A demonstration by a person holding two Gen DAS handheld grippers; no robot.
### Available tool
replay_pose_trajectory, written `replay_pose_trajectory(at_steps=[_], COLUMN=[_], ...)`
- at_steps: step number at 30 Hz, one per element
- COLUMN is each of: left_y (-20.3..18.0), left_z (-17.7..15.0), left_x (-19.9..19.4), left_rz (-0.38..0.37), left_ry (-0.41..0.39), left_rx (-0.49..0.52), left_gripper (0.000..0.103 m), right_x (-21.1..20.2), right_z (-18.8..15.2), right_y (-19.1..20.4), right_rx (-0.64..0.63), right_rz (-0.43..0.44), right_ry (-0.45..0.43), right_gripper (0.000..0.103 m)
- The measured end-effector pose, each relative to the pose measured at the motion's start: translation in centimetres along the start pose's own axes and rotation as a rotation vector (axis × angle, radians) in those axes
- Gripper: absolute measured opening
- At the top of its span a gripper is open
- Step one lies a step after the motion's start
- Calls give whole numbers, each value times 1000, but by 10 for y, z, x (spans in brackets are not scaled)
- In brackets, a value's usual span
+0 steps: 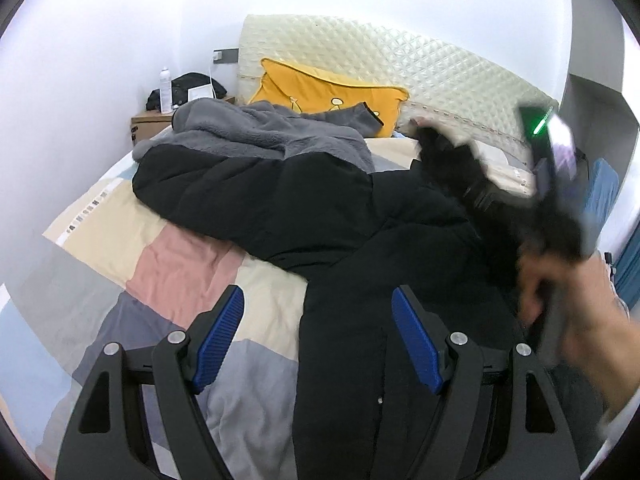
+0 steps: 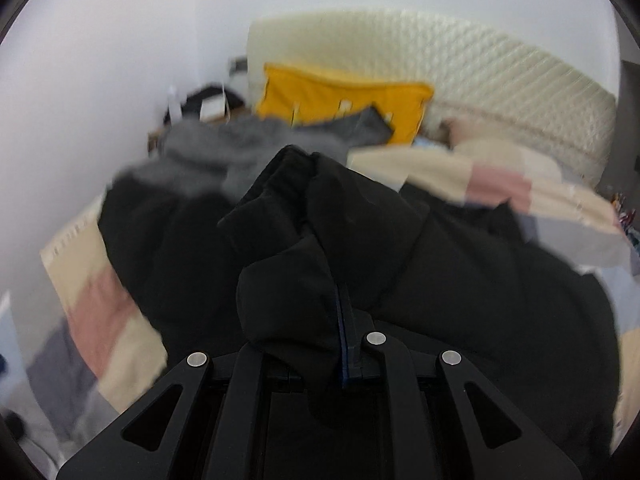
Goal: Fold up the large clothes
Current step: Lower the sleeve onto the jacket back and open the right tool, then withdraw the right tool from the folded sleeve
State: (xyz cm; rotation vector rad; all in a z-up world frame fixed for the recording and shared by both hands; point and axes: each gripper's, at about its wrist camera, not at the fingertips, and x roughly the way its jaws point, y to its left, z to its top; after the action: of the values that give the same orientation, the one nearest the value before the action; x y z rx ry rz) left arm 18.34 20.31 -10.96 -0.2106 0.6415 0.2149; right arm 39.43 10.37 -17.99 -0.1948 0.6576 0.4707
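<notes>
Black coat sprawls across patchwork bedspread, grey fleece lining up near yellow pillow. L gripper jaws wide, nothing between, hovering over coat hem. R gripper clamped on a coat fold; fabric hides its pads. R-wrist view smeared; R hand a blur.

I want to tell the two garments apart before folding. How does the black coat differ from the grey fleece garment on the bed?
The black coat is smooth and puffy; the grey fleece garment is fuzzy. The black coat lies nearer the cameras and spreads wider; the grey fleece garment lies behind it, partly on top, near the yellow pillow. A fold of the black coat sits in the right gripper; the grey fleece garment is not gripped. Both lie crumpled on the patchwork cover.
</notes>
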Motion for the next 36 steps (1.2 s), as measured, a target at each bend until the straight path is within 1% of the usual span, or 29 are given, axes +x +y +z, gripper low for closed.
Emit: replay_pose_trajectory(at_steps=[3,6,8,9,10,12,14,16,17,19,22,25,28,31,32,36], left_y=[10,15,15,15,14,12,11,9,9,6,0,-10,-24,-40,-45,-64], left_z=[-2,-4,-4,-5,-5,-6,-7,-7,-7,-8,-10,-12,-14,-19,-20,-25], left_x=[8,13,17,18,19,21,20,20,20,21,20,18,16,16,16,18], left_rz=[-4,-20,-16,-19,-24,-24,-29,-34,-36,-40,-54,-62,-92,-128,-137,-154], left_ry=[19,29,33,36,40,47,46,47,49,52,54,49,44,48,50,55], left_rx=[-32,-59,-61,-61,-60,-54,-53,-52,-51,-47,-36,-12,3,18,25,18], left_gripper=[76,76,76,76,76,76,76,76,76,76,76,76,76,76,76,76], right_x=[23,33,38,38,42,45,40,32,28,15,-7,-34,-63,-79,-86,-104], right_z=[-19,-31,-35,-35,-34,-32,-29,-29,-30,-29,-27,-27,-36,-47,-53,-75], right_y=[9,10,10,8,10,11,11,13,14,14,5,-13,-47,-87,-105,-169], right_rx=[-20,-44,-43,-37,-32,-32,-45,-50,-56,-73,-46,-43,-34,5,30,141], right_rz=[-15,-34,-26,-19,-5,13,23,64,72,85,123,122,69,5,-23,-84], right_ry=[48,72,85,91,100,111,107,108,102,68,35,-25,-73,-92,-104,-137], right_gripper=[11,11,12,14,20,23,33,70,74,74,74,74,74,74,74,74])
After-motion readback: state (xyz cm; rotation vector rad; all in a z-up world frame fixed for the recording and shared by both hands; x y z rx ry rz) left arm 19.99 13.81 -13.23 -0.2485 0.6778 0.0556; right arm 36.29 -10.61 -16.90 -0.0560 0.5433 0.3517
